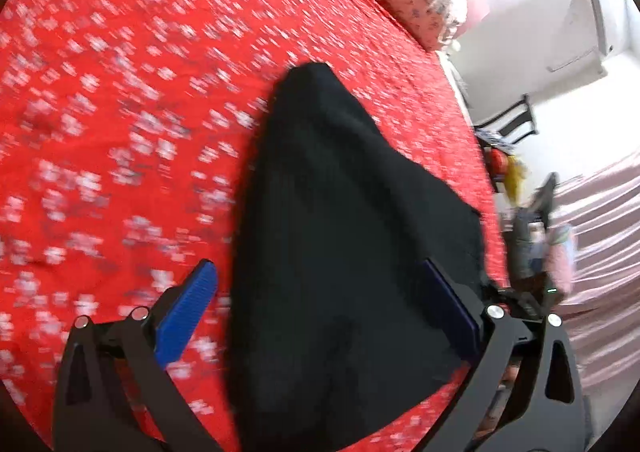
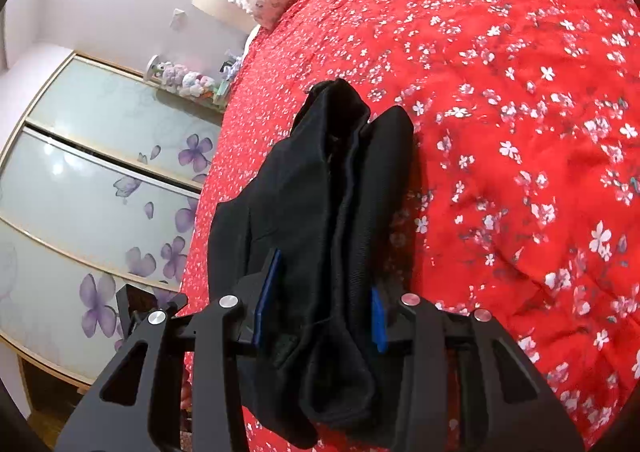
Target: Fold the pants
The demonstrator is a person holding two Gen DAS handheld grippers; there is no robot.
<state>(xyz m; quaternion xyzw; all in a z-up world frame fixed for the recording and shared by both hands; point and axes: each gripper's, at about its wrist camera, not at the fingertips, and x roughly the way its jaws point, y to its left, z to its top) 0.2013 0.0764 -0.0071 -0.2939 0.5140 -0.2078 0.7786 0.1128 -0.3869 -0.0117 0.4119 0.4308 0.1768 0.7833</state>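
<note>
matt black cloth pants (image 2: pixel 320 211); red floral cotton-like bedspread (image 2: pixel 520 131), crinkled; ribbed blue rubbery pads (image 1: pixel 188 312) on matt black plastic left gripper (image 1: pixel 320 292); glossy frosted wardrobe doors (image 2: pixel 80 171).

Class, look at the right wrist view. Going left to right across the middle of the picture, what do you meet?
Wardrobe doors with purple flowers → black pants bunched between the right gripper fingers → red floral bedspread.
</note>
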